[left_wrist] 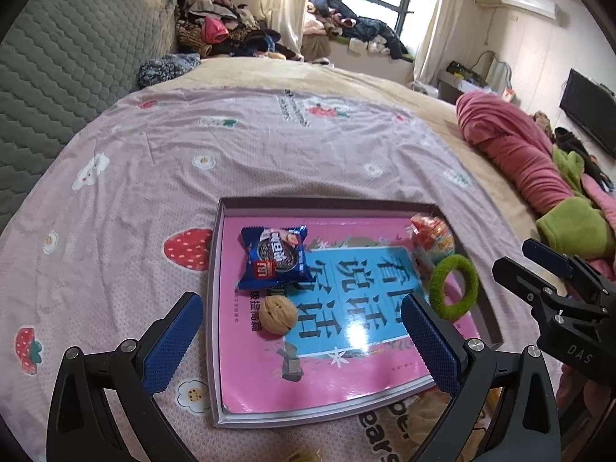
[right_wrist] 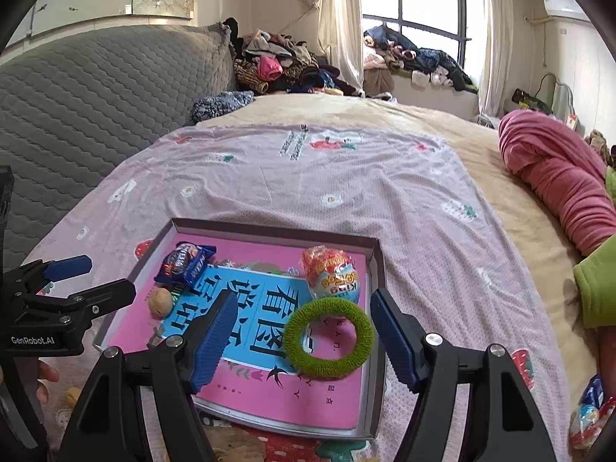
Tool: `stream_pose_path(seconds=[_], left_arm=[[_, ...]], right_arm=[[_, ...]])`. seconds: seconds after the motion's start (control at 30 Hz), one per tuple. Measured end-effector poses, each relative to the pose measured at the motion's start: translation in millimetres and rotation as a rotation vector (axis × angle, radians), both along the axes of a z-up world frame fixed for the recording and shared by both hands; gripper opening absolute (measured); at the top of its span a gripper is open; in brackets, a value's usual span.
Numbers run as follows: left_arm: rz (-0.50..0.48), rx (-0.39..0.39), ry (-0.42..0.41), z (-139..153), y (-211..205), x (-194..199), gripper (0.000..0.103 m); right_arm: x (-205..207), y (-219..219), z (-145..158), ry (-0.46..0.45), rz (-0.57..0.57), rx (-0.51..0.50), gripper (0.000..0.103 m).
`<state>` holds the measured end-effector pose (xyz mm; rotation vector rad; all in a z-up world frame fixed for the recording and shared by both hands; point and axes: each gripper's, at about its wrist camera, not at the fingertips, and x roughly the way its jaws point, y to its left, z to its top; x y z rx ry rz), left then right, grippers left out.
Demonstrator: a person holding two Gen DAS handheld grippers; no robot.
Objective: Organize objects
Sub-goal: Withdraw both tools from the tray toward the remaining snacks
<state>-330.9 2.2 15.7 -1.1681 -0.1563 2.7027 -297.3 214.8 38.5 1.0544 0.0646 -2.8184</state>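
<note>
A shallow grey box [left_wrist: 214, 308] [right_wrist: 379, 308] lies on the bed with a pink and blue book [left_wrist: 346, 362] [right_wrist: 269, 396] in it. On the book lie a blue Oreo pack [left_wrist: 275, 256] [right_wrist: 186, 261], a walnut [left_wrist: 278, 314] [right_wrist: 160, 302], a Kinder egg [left_wrist: 433, 236] [right_wrist: 333, 275] and a green fuzzy ring [left_wrist: 454, 287] [right_wrist: 331, 340]. My left gripper [left_wrist: 300, 342] is open and empty, its fingers astride the walnut end of the box. My right gripper [right_wrist: 304, 342] is open and empty, its fingers either side of the green ring; it also shows in the left wrist view [left_wrist: 546, 269].
The box rests on a pink strawberry-print sheet [left_wrist: 269, 161] [right_wrist: 346, 192]. A grey quilted headboard [left_wrist: 77, 57] stands at the left. Pink and green clothes [left_wrist: 512, 154] [right_wrist: 558, 177] lie at the right. A snack packet [right_wrist: 589, 419] lies at the right wrist view's lower right.
</note>
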Motion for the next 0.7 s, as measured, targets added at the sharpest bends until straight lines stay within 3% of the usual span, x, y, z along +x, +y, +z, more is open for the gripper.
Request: stream_pose_path(seconds=[0.3, 0.5, 0.7], left_arm=[[0.066, -0.005, 0.081, 32.6, -20.1, 37.0, 0.103], [0.098, 0.050, 0.060, 35.8, -49.0, 84.0, 0.103], [0.165, 0.042, 0.054, 44.4, -78.0, 119.8, 0.103]], right_arm=[[41.2, -11.9, 36.8, 0.083, 0.003, 0.006, 0.080], [73.6, -18.8, 54.5, 0.098, 0.013, 0.013, 0.083], [106.2, -25.1, 56.2, 0.071, 0.015, 0.011, 0.084]])
